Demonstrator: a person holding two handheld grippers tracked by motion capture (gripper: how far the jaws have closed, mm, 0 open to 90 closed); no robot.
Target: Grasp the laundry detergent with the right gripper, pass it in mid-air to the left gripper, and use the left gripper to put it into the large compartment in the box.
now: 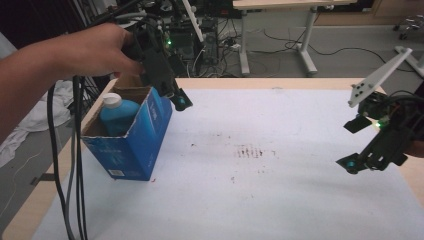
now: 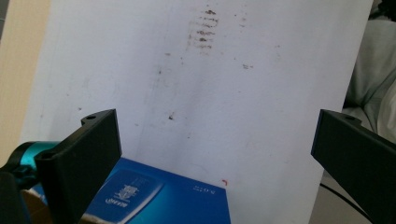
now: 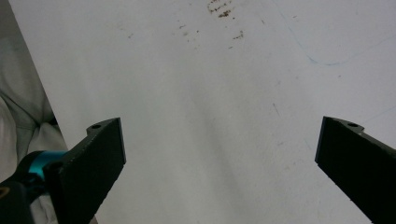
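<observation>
Your bottle (image 1: 118, 116) is already down inside the blue box (image 1: 131, 145), white cap up, and the box stands open-topped near the left edge of the white sheet (image 1: 260, 200) on the bench (image 1: 220, 83). That looks like the main part of the job done: the bottle is packed, and nothing is left in either pair of tongs.

Your left tongs (image 1: 181, 101) hang just over the box's far right corner, jaws wide apart with nothing between them. In the left gripper view you can see the blue side of the box (image 2: 159, 198) below the jaws and the bare, stained sheet (image 2: 210, 93) beyond, so the tongs are clear of the carton rather than gripping it.

Your right tongs (image 1: 361, 144) hover well apart from the box, over the right side of the sheet, also spread wide and empty; the right gripper view looks through them onto plain sheet (image 3: 219, 116).

What seems left is small. The box top is open, with a brown flap (image 1: 129, 81) standing at the back, so closing it would be the likely remaining step if the job calls for that. I can't tell whether the bottle sits fully upright, since the box wall hides its lower half.
</observation>
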